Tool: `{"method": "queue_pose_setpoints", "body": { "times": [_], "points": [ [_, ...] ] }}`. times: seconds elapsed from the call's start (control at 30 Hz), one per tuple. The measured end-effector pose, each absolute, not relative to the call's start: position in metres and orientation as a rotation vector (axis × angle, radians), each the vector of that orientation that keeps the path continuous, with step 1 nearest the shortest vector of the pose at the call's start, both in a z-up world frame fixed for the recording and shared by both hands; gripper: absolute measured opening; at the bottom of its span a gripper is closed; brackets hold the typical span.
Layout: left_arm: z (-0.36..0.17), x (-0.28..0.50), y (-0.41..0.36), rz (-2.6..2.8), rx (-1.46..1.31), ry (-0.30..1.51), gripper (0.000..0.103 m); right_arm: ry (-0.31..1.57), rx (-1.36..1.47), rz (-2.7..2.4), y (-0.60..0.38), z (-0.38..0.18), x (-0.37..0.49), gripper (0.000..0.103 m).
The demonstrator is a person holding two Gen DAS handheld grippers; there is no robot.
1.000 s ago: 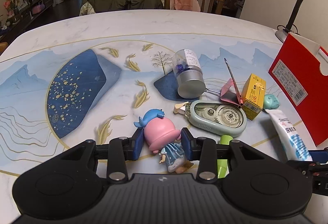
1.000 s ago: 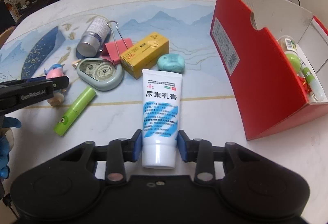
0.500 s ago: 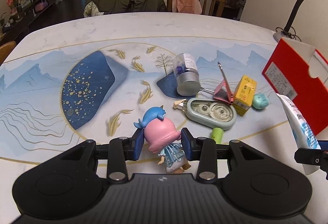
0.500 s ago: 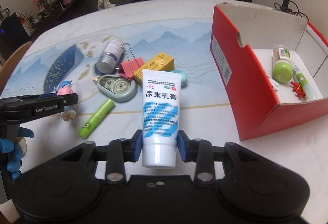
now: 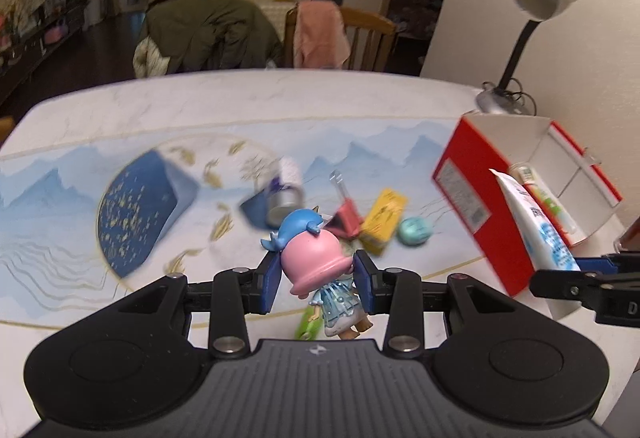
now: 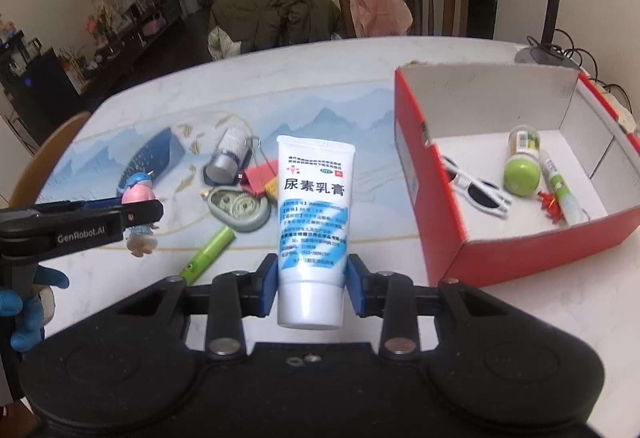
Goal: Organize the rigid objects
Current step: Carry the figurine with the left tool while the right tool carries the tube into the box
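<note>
With sunglasses, a green-capped bottle and a pen already in the red box, the left tool clamped a figurine, the right tool a cream tube, both above the worktop, where roughly six items remained.

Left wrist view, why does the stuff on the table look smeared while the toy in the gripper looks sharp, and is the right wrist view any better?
Left wrist view: motion blur streaks the table and yellow box, while the toy, clamped in the left gripper, stays crisp. Right wrist view: milder blur, and the tube in the right gripper has readable print.
</note>
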State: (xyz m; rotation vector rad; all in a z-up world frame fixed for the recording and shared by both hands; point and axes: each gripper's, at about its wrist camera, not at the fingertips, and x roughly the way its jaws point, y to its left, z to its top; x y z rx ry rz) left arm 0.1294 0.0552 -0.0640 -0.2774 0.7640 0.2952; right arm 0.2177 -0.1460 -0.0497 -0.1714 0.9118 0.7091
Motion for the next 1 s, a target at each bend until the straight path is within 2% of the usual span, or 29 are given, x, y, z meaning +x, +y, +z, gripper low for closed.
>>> {"method": "queue_pose_setpoints", "body": {
  "times": [0.37,1.0],
  "points": [
    [-0.030,0.165,-0.004,0.218,-0.205,0.709,0.038,0.856,-0.137,0.691,-0.192,-0.028,0.256,0.034],
    [-0.022,0.265,-0.099,0.136,-0.112,0.733,0.038,0.806,-0.123,0.560,-0.279,-0.029,0.358,0.034]
  ]
}}
